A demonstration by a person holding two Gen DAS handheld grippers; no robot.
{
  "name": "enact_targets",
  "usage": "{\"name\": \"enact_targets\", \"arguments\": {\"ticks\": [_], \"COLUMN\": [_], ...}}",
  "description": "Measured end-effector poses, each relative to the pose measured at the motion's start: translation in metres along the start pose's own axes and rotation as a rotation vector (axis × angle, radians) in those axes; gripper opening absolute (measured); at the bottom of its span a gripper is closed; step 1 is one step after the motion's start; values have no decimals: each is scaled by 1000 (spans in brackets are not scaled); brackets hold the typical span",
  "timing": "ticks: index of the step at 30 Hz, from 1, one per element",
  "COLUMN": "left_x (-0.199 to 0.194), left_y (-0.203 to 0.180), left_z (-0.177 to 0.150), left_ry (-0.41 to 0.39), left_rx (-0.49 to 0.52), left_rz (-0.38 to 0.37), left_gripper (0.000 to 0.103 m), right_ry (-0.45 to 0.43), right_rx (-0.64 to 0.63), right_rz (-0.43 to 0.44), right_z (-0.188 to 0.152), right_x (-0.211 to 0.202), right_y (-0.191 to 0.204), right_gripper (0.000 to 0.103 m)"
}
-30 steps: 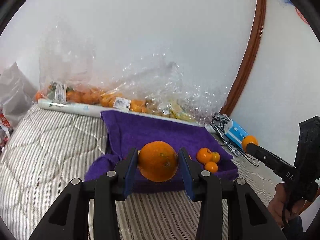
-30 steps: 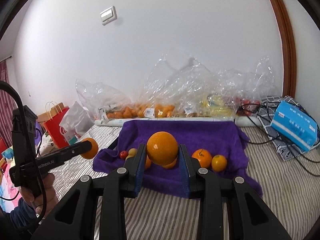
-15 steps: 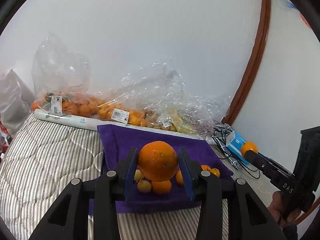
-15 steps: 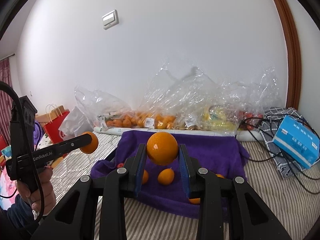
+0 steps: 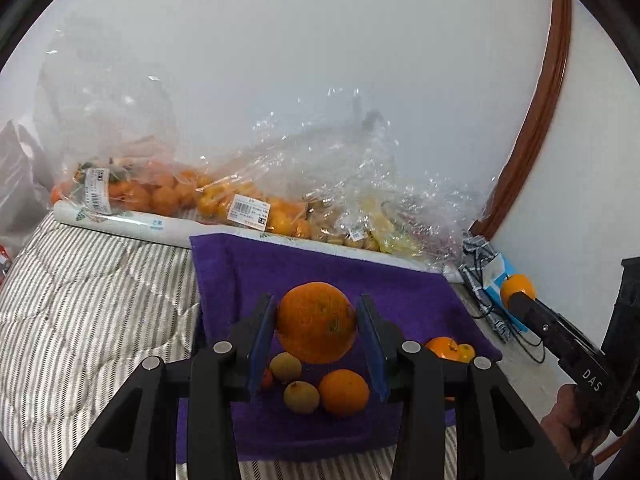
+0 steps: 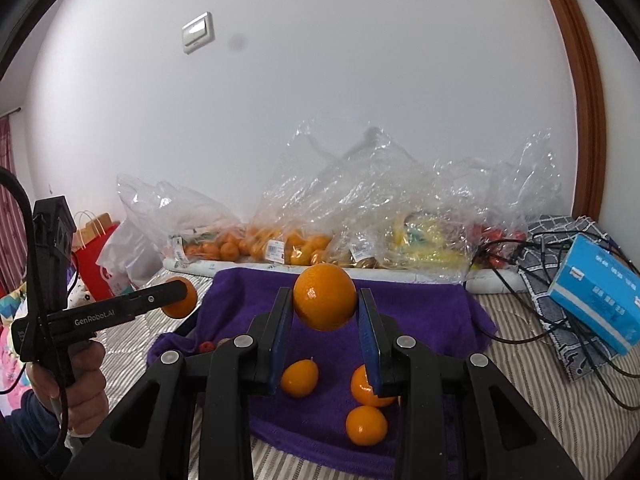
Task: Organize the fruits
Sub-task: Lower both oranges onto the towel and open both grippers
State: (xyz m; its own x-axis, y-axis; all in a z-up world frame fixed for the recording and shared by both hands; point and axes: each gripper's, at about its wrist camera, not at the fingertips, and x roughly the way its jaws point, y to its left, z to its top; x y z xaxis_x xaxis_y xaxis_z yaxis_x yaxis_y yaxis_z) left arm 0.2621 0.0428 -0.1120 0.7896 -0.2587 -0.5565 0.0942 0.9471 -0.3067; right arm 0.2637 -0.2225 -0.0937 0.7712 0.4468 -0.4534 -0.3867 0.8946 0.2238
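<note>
My left gripper (image 5: 316,332) is shut on a large orange (image 5: 317,322) and holds it above the purple towel (image 5: 312,272). My right gripper (image 6: 325,322) is shut on another orange (image 6: 325,296), also above the towel (image 6: 420,312). Small oranges (image 5: 344,392) and yellowish fruits (image 5: 301,397) lie on the towel under the left gripper. Small oranges (image 6: 300,378) lie under the right gripper. The right gripper with its orange also shows at the right of the left wrist view (image 5: 518,288). The left gripper with its orange shows at the left of the right wrist view (image 6: 180,298).
Clear plastic bags of oranges (image 5: 168,196) and other fruit (image 6: 420,240) line the wall behind the towel. A blue tissue box (image 6: 596,296) and black cables (image 6: 520,248) lie at the right. A red paper bag (image 6: 92,256) stands at the left. The striped bed cover (image 5: 80,300) surrounds the towel.
Both grippers have risen and moved forward over the towel, each still holding its orange. More of the small fruits on the towel now show beneath the fingers.
</note>
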Motion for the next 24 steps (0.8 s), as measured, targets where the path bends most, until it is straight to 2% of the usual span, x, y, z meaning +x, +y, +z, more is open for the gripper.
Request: {"name": "enact_targets", "arguments": {"ticks": [10,24], "left_x": [35,57], "left_y": [-5,3], "left_z": [-7,-15], "left_ry": [63,85], "left_rx": [9,6], "left_rz": [29,28], "left_gripper": [39,39], "right_ry": [74,131], "right_rx": [-1,-39], "right_rz": [19,30], "right_z": [-17,-28], "right_x": [29,45], "right_y": [-4,-3], "right_gripper": [32,32]}}
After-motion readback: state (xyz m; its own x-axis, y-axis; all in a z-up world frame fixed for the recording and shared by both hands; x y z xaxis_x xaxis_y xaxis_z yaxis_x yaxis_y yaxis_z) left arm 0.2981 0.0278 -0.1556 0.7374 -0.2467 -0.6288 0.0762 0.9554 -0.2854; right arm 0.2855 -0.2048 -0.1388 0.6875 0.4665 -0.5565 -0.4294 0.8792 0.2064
